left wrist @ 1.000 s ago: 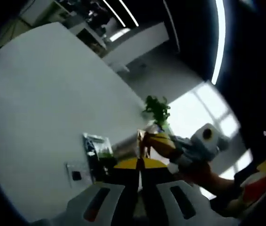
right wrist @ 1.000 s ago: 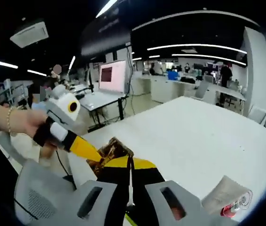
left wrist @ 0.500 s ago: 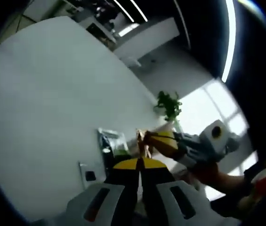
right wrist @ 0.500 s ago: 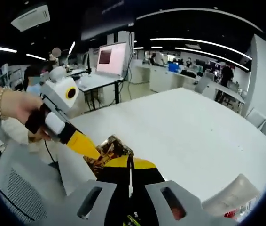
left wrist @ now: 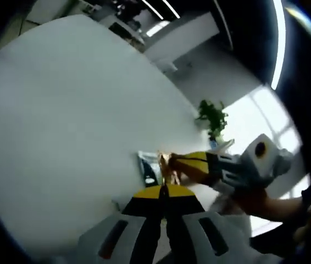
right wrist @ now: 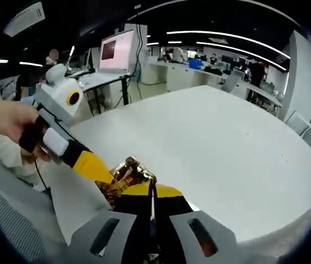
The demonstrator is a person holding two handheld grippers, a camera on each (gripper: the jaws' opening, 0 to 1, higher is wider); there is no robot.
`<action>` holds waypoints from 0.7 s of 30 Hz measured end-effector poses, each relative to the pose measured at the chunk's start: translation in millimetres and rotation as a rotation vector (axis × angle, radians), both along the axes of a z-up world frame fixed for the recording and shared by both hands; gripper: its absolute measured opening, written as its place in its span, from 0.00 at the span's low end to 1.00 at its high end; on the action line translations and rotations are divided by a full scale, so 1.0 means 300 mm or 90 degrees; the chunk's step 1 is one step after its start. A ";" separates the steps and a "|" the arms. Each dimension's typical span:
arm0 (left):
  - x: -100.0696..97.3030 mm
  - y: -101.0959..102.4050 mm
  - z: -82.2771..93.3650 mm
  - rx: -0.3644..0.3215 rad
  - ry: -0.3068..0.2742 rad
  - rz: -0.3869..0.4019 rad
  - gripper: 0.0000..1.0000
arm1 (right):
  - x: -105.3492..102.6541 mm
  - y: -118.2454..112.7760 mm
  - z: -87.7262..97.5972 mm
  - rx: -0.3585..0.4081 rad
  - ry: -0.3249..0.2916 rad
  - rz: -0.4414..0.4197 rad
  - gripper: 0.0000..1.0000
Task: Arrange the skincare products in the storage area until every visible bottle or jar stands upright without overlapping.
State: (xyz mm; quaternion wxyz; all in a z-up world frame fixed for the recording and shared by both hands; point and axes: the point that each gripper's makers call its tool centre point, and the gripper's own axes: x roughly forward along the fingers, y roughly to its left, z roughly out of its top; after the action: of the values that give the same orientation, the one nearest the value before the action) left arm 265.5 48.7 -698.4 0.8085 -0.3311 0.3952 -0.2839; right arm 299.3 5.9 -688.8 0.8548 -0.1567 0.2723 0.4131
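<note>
Holding one shiny gold-brown packet between them, both tools meet above the near edge of the white worktop. In the right gripper view, the right tool has its yellow-tipped jaws pressed together, with the crinkled packet just beyond the tips, so it seems clamped on it. The left tool comes in from the left side, held by a hand with a bracelet, and its yellow tip touches the same packet.

In the left gripper view, the left tool also has its jaws together, and the packet is seen as a small gold piece at the tips. The right tool reaches in from the right and meets it there. A dark small object lies on the worktop just behind; it is too blurred to tell what it is. A green plant stands far off by the bright window.
</note>
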 end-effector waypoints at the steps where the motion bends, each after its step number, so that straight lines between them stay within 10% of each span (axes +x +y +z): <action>1: 0.007 0.002 -0.011 0.006 0.001 -0.001 0.02 | 0.007 0.002 -0.013 0.000 0.005 -0.006 0.01; 21: 0.083 0.016 -0.196 0.066 0.040 -0.007 0.02 | 0.073 0.007 -0.203 -0.069 0.038 -0.010 0.01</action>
State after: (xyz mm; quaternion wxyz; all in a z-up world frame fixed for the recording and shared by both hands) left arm 290.4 53.4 -757.3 0.8101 -0.2955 0.4362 -0.2573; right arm 321.1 8.0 -749.8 0.8397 -0.1886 0.3206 0.3957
